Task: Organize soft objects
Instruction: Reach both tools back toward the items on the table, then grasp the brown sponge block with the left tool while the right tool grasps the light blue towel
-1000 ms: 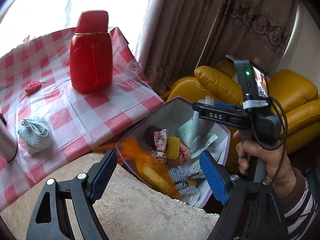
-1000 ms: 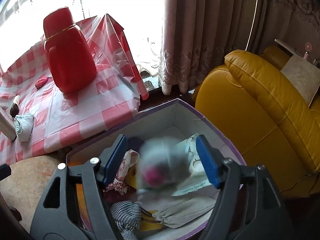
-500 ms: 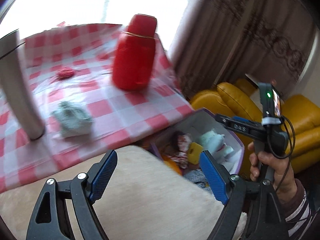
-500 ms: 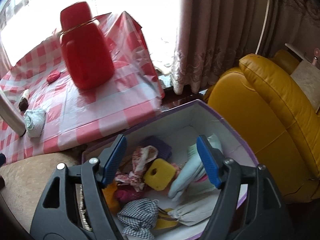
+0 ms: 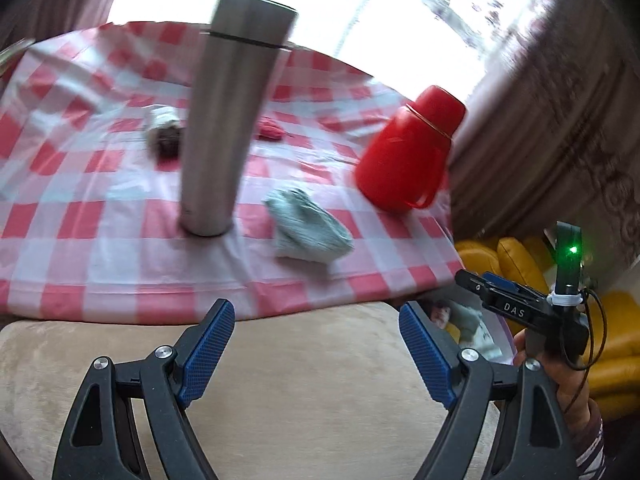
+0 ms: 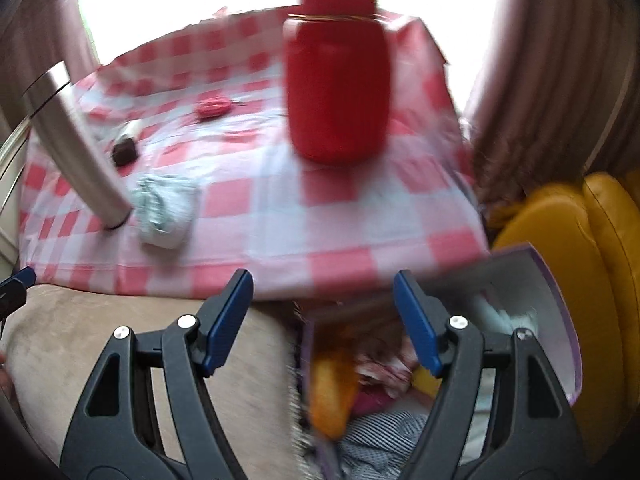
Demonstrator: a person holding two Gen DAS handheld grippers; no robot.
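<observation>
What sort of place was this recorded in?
Most likely a home living room: a table under a red-and-white checked tablecloth, a yellow leather armchair, and patterned brownish curtains beside a bright window.

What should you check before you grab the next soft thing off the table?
1. Left gripper open, nothing in it: ok.
2. Right gripper open, nothing in it: ok.
3. Green cloth lying free on the tablecloth: ok.
4. Room around the cloth: not ok, the steel flask stands close beside it.
5. Box has room for more: cannot tell, it is blurred and partly hidden.
6. Red jug upright, away from the cloth: ok.
</observation>
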